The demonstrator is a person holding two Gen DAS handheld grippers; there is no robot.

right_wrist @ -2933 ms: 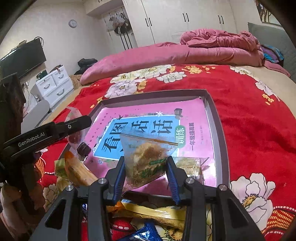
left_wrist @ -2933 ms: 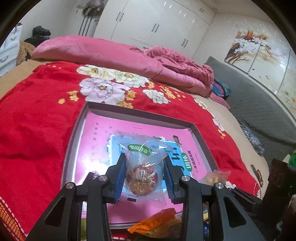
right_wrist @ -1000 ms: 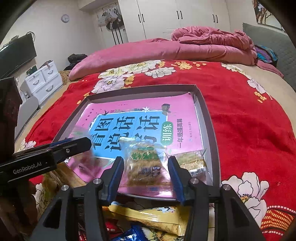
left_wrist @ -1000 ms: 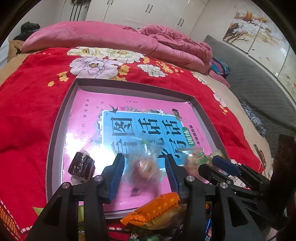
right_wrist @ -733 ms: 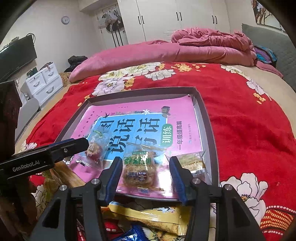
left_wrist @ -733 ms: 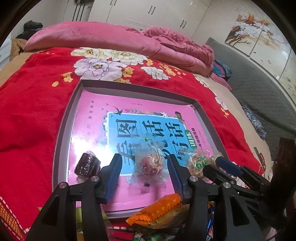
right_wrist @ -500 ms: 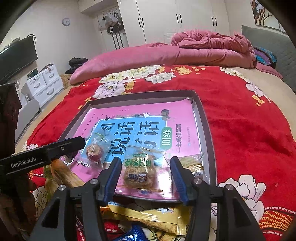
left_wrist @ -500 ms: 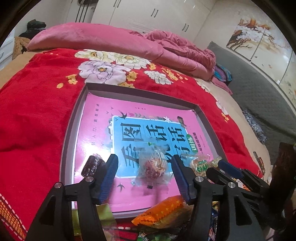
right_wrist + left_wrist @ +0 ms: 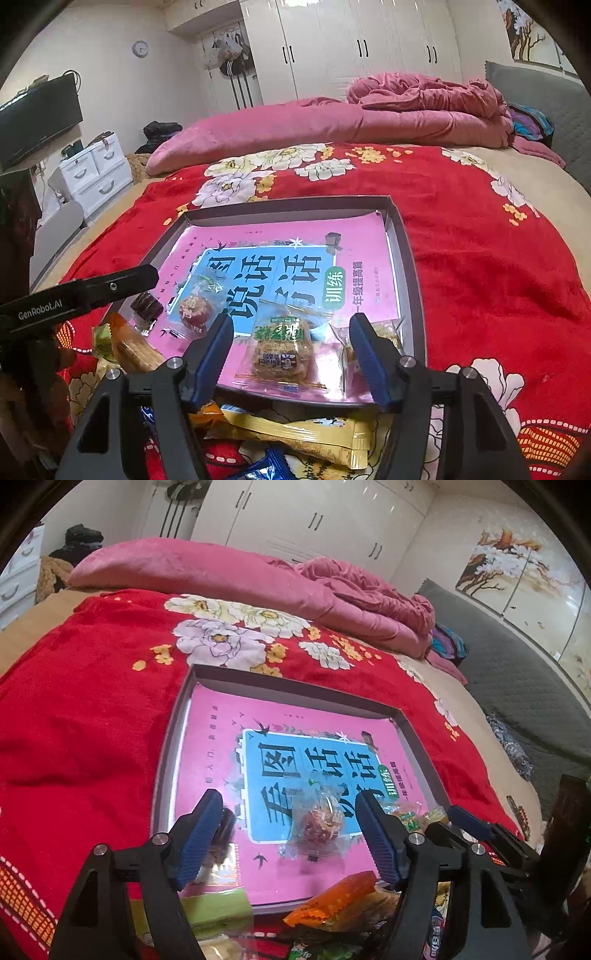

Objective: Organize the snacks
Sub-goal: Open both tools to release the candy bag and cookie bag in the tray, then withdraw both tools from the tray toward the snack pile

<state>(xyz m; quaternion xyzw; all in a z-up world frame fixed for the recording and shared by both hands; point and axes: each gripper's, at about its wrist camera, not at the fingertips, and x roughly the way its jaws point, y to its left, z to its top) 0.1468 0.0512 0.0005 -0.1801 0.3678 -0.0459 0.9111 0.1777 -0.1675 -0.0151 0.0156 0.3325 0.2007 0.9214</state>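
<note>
Tray (image 9: 406,240): grey, shallow, on the red flowered blanket (image 9: 498,266), lined with a pink and blue book cover (image 9: 369,240).
Dark sweet (image 9: 146,305): near front left corner of the tray.
Left gripper (image 9: 288,834): jaws have just been opening, now well apart, gripping nothing; the red snack packet (image 9: 320,821) lies on the cover between them, untouched.
Right gripper (image 9: 290,347): jaws have just been opening, holding nothing; the green-labelled biscuit packet (image 9: 282,345) lies flat between them.
Small packet (image 9: 384,332): front right corner.
Loose snacks (image 9: 295,432): heaped just before the tray.

Both wrist views look obliquely down, close (fisheye); both share the tray (image 9: 173,738).
</note>
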